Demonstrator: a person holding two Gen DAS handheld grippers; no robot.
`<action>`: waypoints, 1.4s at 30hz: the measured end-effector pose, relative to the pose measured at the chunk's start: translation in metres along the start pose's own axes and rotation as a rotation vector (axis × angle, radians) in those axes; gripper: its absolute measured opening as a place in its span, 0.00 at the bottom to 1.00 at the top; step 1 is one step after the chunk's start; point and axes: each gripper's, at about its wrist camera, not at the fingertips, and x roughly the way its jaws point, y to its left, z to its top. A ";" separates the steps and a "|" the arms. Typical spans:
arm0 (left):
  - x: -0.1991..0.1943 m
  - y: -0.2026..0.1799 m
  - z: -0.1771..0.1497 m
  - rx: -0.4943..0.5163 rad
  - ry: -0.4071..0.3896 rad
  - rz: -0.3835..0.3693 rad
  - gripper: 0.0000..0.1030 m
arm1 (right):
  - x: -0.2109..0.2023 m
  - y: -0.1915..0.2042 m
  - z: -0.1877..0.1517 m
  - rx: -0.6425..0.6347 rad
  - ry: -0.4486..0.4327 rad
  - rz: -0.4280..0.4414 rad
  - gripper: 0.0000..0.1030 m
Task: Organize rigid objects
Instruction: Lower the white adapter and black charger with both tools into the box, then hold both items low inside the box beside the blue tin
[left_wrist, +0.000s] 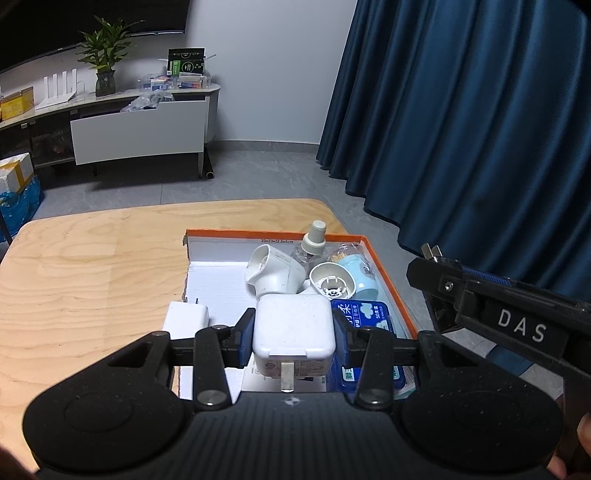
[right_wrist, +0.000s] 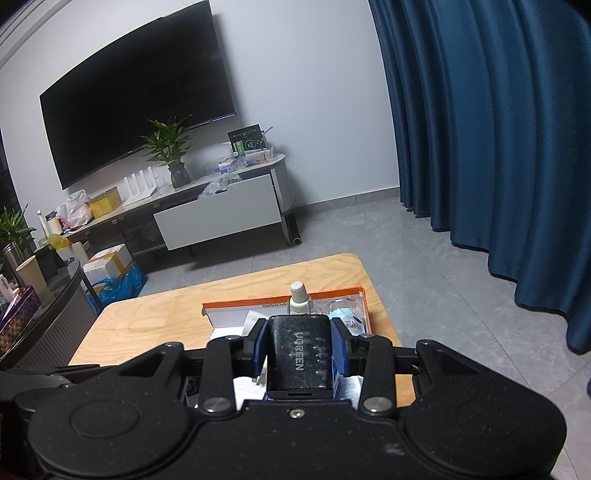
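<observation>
The left gripper (left_wrist: 293, 334) is clamped on a white charger (left_wrist: 293, 328), its blue pads pressing both side faces, with the plug prongs pointing back toward the camera. The charger hangs over the near part of an orange-rimmed cardboard box (left_wrist: 388, 273), which sits at the right side of a light wooden table (left_wrist: 92, 266).

Inside the box, the far right corner is crowded: a white angled plug-in device (left_wrist: 273, 271), a clear bottle with a ribbed cap (left_wrist: 313, 240), a round white piece (left_wrist: 332, 282) and a pale blue container (left_wrist: 360, 275) sit bunched together, apparently touching. A blue packet (left_wrist: 364, 314) lies along the right wall, just beside the held charger. A second white adapter (left_wrist: 184, 315) lies at the box's left side. The box floor between that adapter and the far cluster is bare white cardboard, and the left wall looks torn or folded down.

The right gripper (right_wrist: 299, 354) grips a black charger marked UGREEN (right_wrist: 299, 356) between its blue pads, held above the near end of the same box. From the left wrist view its dark body enters at the right, past the box's right wall.

The table's left half is open wood. The box's right wall runs close to the table's right edge, where grey floor and a blue curtain (left_wrist: 461, 129) follow.
</observation>
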 end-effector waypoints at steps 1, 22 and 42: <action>0.001 0.000 0.000 -0.001 0.001 0.000 0.41 | -0.001 0.001 -0.001 -0.001 0.001 0.001 0.43; 0.009 0.001 0.001 -0.006 0.013 0.000 0.41 | -0.002 0.009 0.007 -0.011 0.010 0.004 0.43; 0.021 0.004 0.004 -0.017 0.030 0.001 0.41 | 0.028 0.013 0.027 -0.012 0.036 0.002 0.43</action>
